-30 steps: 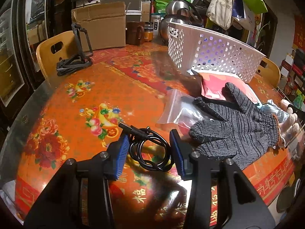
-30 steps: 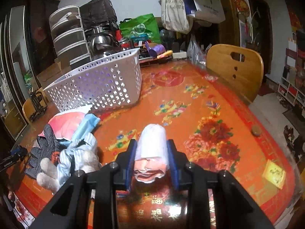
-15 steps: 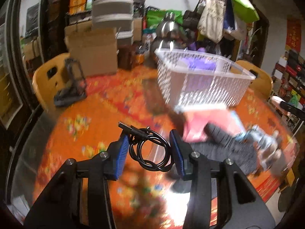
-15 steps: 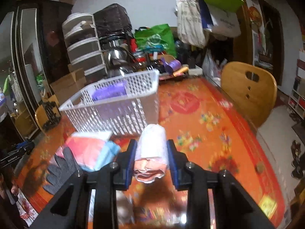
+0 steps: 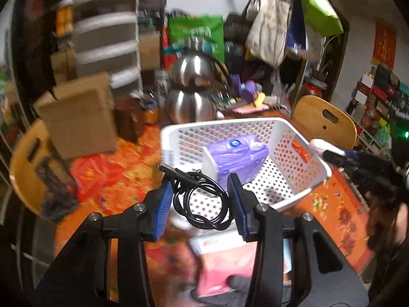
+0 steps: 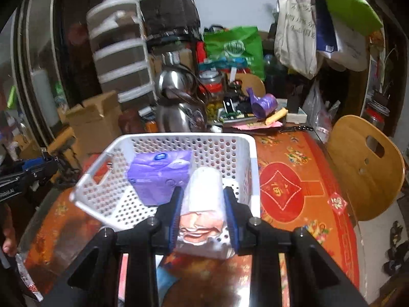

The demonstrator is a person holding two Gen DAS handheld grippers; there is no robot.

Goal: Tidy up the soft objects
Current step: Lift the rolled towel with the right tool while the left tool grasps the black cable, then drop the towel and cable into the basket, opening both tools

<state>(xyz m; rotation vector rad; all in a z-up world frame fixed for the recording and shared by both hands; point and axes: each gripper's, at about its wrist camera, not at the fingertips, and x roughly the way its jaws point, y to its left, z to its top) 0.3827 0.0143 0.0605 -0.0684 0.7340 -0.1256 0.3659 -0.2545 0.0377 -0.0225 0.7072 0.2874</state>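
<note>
Cluttered home dining room, floral tablecloth [image 6: 301,179], wooden chair [image 6: 363,163], steel kettles [image 5: 191,94], hanging tote bags [image 6: 296,30]

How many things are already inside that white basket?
1: a purple tissue pack lies on the floor of the white basket. The coiled cable and white roll remain gripped above it. Nothing else shows inside.

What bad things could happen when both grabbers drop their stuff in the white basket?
1. The black cable in the left gripper hangs in loose loops; one might snag the white basket rim.
2. The purple tissue pack already fills one side, so the rolled bundle in the right gripper may land on top and roll.
</note>
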